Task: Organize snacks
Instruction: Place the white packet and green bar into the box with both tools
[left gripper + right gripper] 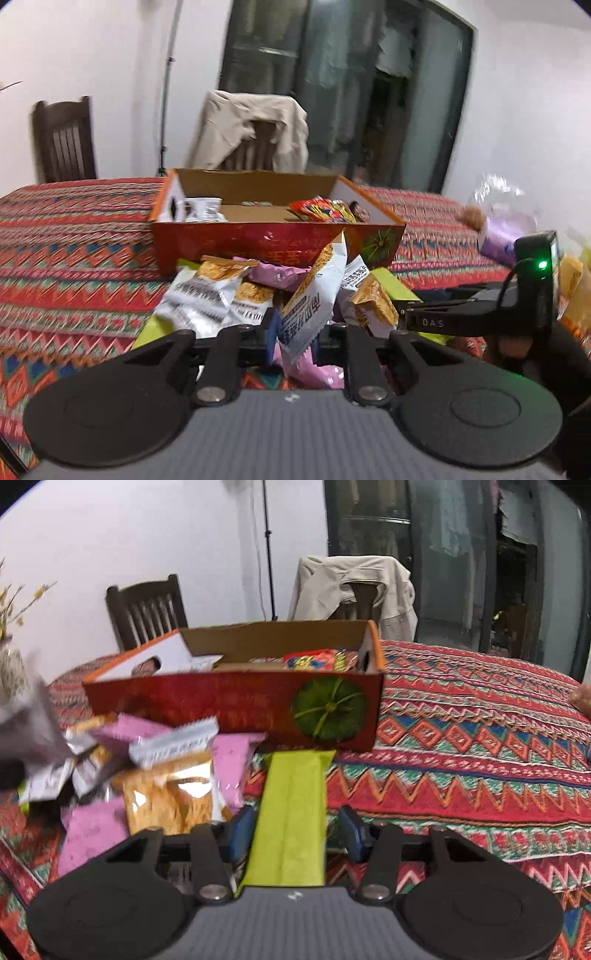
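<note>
Left tongs (293, 338) clamped on white snack packet (314, 295), right tongs (295, 832) straddling green packet (291, 812), right pad apart

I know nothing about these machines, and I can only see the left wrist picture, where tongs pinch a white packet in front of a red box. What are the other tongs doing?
Observer: The right tongs straddle a long green packet, one pad on each side of it.
Operator: Have they got hold of it?
Observer: Not yet. The right-hand pad stands clear of the packet's edge.
Operator: Which way does that packet point?
Observer: Straight at the red box. Its far end lies just below the round green print on the box front.
</note>
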